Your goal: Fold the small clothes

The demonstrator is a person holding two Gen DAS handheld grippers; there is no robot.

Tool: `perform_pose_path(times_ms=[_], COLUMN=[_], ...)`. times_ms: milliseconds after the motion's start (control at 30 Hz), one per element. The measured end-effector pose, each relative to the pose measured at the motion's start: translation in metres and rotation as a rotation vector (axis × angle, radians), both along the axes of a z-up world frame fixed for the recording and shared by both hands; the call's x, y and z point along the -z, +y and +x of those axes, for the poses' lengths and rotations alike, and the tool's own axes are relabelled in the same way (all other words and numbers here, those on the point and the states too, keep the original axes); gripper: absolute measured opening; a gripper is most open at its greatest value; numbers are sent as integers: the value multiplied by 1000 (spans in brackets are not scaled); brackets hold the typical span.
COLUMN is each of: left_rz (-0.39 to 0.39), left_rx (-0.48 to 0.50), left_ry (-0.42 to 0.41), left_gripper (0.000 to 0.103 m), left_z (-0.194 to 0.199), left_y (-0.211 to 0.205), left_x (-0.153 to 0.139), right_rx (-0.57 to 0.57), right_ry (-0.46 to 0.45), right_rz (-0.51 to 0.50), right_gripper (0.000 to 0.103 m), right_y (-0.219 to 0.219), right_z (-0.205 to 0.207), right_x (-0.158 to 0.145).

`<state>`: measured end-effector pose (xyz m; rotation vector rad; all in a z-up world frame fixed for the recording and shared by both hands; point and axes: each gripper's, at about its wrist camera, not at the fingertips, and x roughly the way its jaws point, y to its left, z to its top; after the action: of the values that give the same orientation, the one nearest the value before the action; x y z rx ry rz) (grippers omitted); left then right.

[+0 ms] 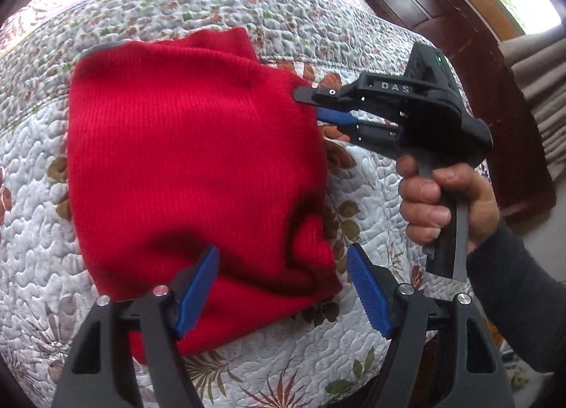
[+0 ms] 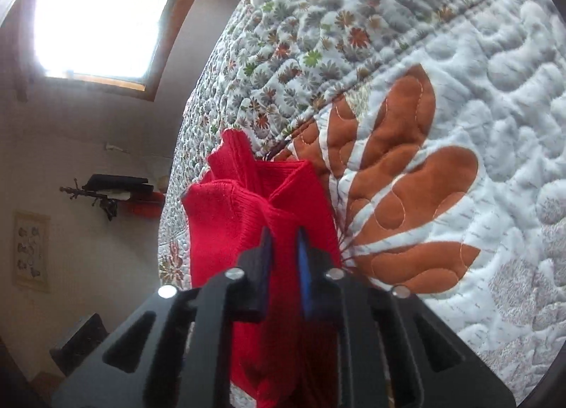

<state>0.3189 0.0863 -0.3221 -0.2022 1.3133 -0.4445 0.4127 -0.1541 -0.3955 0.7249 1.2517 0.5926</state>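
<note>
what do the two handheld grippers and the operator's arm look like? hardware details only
Left gripper: black cut-out plastic frame, silver pivot screws, jaws lined with ribbed blue pads. Right gripper: same black body with white "DAS" lettering, a small green LED, one blue-padded jaw, and a grey pistol-style handle. The hand on it emerges from a dark long sleeve. No cables visible.

Bright window (image 2: pixel 95 15) (perhaps curtained), quilt (image 2: pixel 460 97)

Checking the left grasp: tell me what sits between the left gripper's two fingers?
The left wrist view shows a bunched corner of the red knit garment between the open left gripper fingers, over the quilt.
</note>
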Motion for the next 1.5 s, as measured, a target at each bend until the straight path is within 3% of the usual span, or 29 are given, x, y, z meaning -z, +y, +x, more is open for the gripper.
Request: perform_pose_path(times_ms=[167,233,300,367,400,567,667,700,833,967,1000,1033,1133,1233,1367,1500], left_rz=[15,23,23,14,0,-134,-233,-266,-433,-389,-366,-361,-363,-354,-397,-443], left_rx=[64,68,70,71,68,17,-43,-57,-54,-62,-88,-109,-142,-134,-155,-156], left_ry=[9,38,60,59,53,11,17,18,72,115,133,154,171,146,153,107], left_gripper=[75,74,73,73,73,74,74,74,74,69,67,62,56,57,64,70], left_z=[-2,-3,-6,-9,-9,5,36,50,103,143,151,155,159,154,151,128], left_y=[-6,-7,-6,-5,-3,14,27,29,20,3,4,7,7,6,11,21], left_x=[15,26,31,27,22,-7,-12,-12,-5,25,36,46,60,57,39,11], right_rx=[-3,-23,-27,-11,4,-18,-76,-98,-150,-106,-69,-41,-22,-59,-90,-98], right_ry=[-141,-108,-60,-86,-92,-55,-37,-45,-60,17,45,78,109,66,-4,79], right_rz=[-46,-115,-133,-121,-121,-79,-91,-90,-36,-59,-58,-40,-17,-33,4,71], right_gripper=[6,8,12,20,30,31,30,26,21,17,5,0,0,8,12,17], right_y=[8,14,15,10,5,-13,-1,5,27,29,21,13,2,5,16,29], right_z=[17,25,27,17,9,-68,-115,-128,-147,-136,-135,-136,-138,-140,-134,-129], right_x=[-28,-11,7,-3,-9,-31,-34,-36,-30,10,21,32,38,14,-15,17])
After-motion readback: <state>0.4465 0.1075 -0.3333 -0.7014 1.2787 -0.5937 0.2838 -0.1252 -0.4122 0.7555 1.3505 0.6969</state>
